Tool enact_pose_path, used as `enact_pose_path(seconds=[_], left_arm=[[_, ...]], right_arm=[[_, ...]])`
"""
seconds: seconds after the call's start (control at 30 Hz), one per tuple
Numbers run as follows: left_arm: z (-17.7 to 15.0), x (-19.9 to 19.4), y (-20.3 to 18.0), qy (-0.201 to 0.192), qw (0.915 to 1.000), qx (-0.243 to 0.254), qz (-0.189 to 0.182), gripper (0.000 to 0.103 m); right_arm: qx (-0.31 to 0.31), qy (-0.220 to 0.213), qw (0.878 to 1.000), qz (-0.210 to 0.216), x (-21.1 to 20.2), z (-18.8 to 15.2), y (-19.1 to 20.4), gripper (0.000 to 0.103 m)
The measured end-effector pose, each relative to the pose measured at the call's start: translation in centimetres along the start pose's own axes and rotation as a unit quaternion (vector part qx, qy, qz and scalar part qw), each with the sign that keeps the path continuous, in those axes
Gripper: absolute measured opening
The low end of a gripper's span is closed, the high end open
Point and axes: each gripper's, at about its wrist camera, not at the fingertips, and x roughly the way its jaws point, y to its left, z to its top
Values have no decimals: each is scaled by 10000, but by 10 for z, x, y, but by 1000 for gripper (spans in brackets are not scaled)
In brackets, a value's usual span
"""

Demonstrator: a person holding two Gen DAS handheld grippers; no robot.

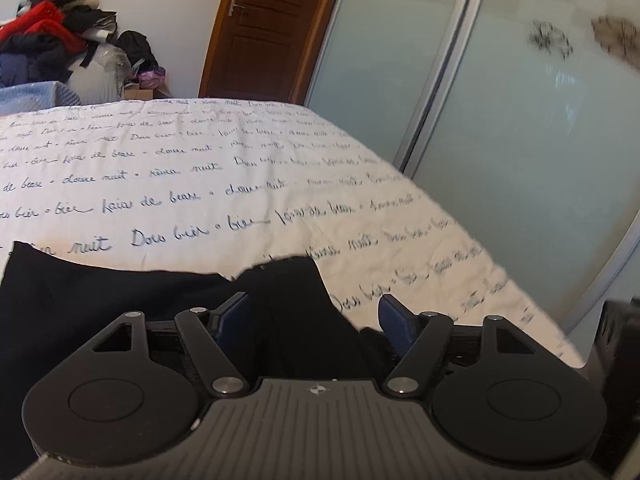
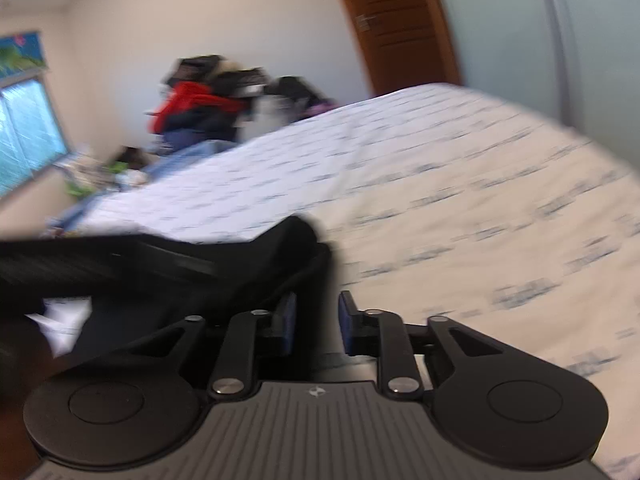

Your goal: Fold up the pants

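Black pants (image 1: 120, 304) lie on a white bedspread with blue handwriting (image 1: 200, 184). In the left wrist view my left gripper (image 1: 314, 318) is open, its blue pads wide apart on either side of a raised fold of the pants. In the right wrist view, which is blurred, my right gripper (image 2: 318, 322) has its blue pads close together with a strip of black pants cloth (image 2: 280, 256) between them. The cloth lifts off the bedspread (image 2: 460, 200) to the left.
A pile of red, black and blue clothes (image 1: 52, 40) stands beyond the bed's far left. A brown door (image 1: 264, 28) and frosted sliding wardrobe doors (image 1: 520, 120) line the right side. A window (image 2: 28, 132) is at the left in the right wrist view.
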Motion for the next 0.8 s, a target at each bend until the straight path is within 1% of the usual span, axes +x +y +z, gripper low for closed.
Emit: enact_pose_path(seconds=[0.03,0.07,0.1,0.13,0.17,0.2,0.27,0.3,0.33,0.4,0.47,0.53,0.63,0.73,0.8], left_arm=[[5,-8,7,-50,9999,-96,-38,77],[10,-16,15,-116,9997,-190,-57,79],[15,-23,25,-193,9995,-265,-18,80],[19,-28,34,-256,9991,-311,115,81],[23,-33,44,-302,9985,-322,323,82],[26,-35,54,-340,9974,-300,568,82],[29,-36,75,-340,9932,-285,1081,82],[28,-36,86,-279,9911,-269,1274,82],[27,-35,96,-209,9892,-281,1426,82],[22,-35,115,-114,9851,-448,1656,81],[16,-36,128,-65,9836,-662,1679,81],[11,-38,133,-45,9834,-760,1644,81],[7,-35,129,-50,9846,-618,1634,81],[5,-31,119,-42,9863,-359,1612,81],[5,-25,114,-47,9856,-204,1679,81]], right_arm=[[-56,-86,9996,-256,-3,1,-2,32],[-55,-195,9988,-441,-8,2,-5,40],[5,-329,9981,-518,-13,4,-7,48],[103,-475,9977,-465,-19,5,-9,50],[199,-583,9977,-297,-24,7,-11,53],[306,-648,9974,-29,-30,8,-12,53],[564,-654,9938,703,-37,10,-14,53],[653,-569,9904,1077,-38,10,-14,53],[727,-460,9870,1354,-39,10,-14,53],[830,-236,9819,1683,-39,7,-14,53],[807,13,9803,1803,-36,2,-14,53],[671,242,9834,1667,-33,-4,-11,53],[560,448,9872,1426,-29,-9,-9,52],[633,518,9861,1444,-26,-11,-9,52],[735,531,9835,1567,-24,-14,-7,52]])
